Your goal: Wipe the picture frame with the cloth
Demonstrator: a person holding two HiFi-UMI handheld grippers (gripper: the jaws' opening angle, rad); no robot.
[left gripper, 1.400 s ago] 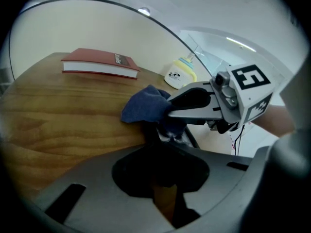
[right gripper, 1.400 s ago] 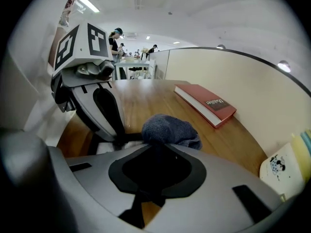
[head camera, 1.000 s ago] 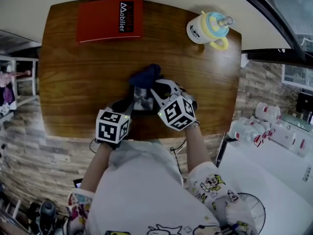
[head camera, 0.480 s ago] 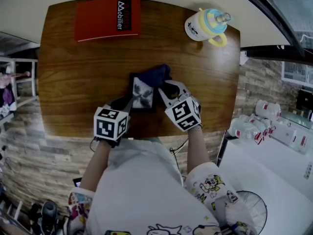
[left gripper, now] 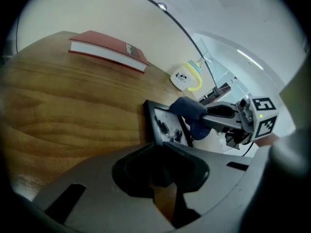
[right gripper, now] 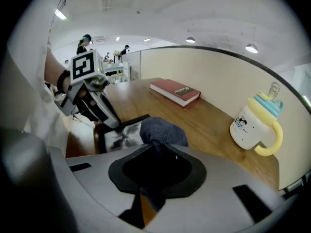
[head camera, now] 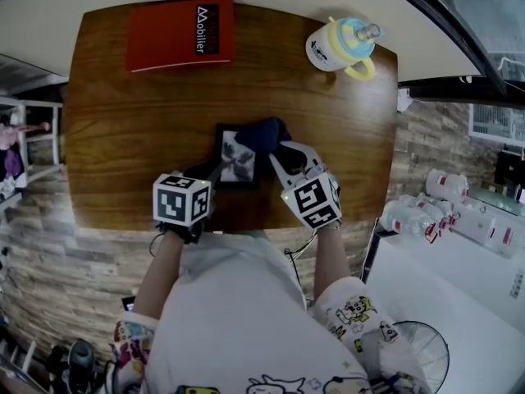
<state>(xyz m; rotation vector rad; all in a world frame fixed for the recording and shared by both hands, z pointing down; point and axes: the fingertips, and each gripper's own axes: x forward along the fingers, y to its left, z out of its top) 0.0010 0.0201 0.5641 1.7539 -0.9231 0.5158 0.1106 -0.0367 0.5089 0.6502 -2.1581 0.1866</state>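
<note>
The frame lay flat on the table, near its front edge and about midway across. The left gripper had its jaws drawn in to a narrow gap, gripping the frame's near left corner. The right gripper was clamped on a bunched dark blue cloth, which sat over the frame's far right corner and hid part of the picture. A red book lay at the far left and a lidded cup at the far right, both well apart from the frame.
</note>
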